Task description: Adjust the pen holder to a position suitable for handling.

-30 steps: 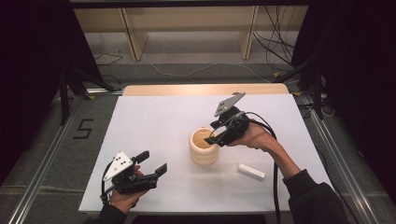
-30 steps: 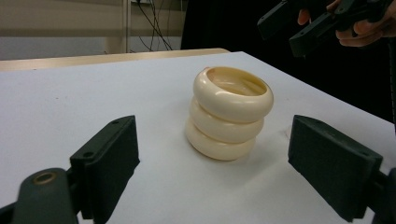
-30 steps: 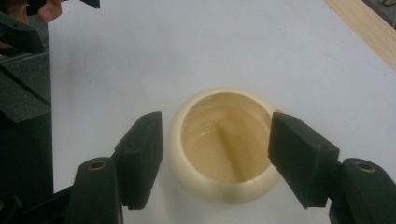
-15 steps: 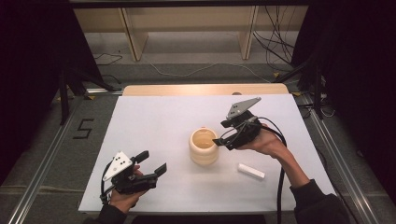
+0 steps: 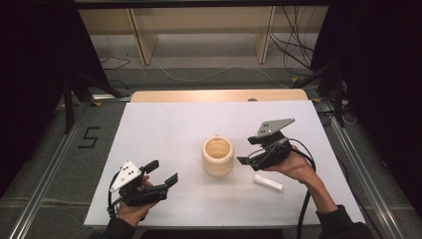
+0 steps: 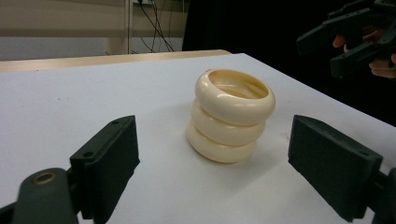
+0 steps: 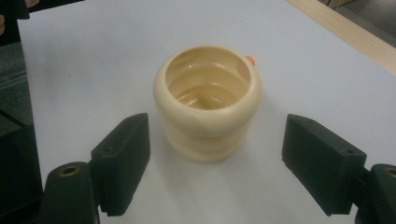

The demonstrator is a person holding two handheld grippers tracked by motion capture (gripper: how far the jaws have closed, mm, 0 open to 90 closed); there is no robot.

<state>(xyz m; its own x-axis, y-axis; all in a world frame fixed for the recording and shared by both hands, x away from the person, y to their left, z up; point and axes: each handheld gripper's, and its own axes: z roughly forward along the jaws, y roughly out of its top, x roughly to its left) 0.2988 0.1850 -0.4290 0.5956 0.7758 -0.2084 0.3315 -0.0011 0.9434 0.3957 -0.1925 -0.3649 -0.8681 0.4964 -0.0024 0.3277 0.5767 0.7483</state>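
Note:
A cream holder (image 5: 217, 156) made of three stacked rings stands upright in the middle of the white table (image 5: 174, 124); it is hollow, with a small orange speck (image 7: 250, 59) at its rim. My right gripper (image 5: 246, 151) hovers just right of it. Its jaws have just been opening and stand wide apart, with nothing between them. In the right gripper view the holder (image 7: 208, 100) sits ahead of that gripper (image 7: 215, 163), apart from it. My left gripper (image 5: 162, 172) rests open near the front left, pointing at the holder (image 6: 231, 116).
A small white block (image 5: 267, 182) lies on the table below the right hand. A wooden strip (image 5: 219, 95) borders the far edge. Metal rails (image 5: 45, 164) run along both sides, and cables (image 5: 298, 50) lie on the floor behind.
My right gripper has pulled away from the holder's rim to the right and slightly down, with its jaws wider apart. The left gripper has stayed in place.

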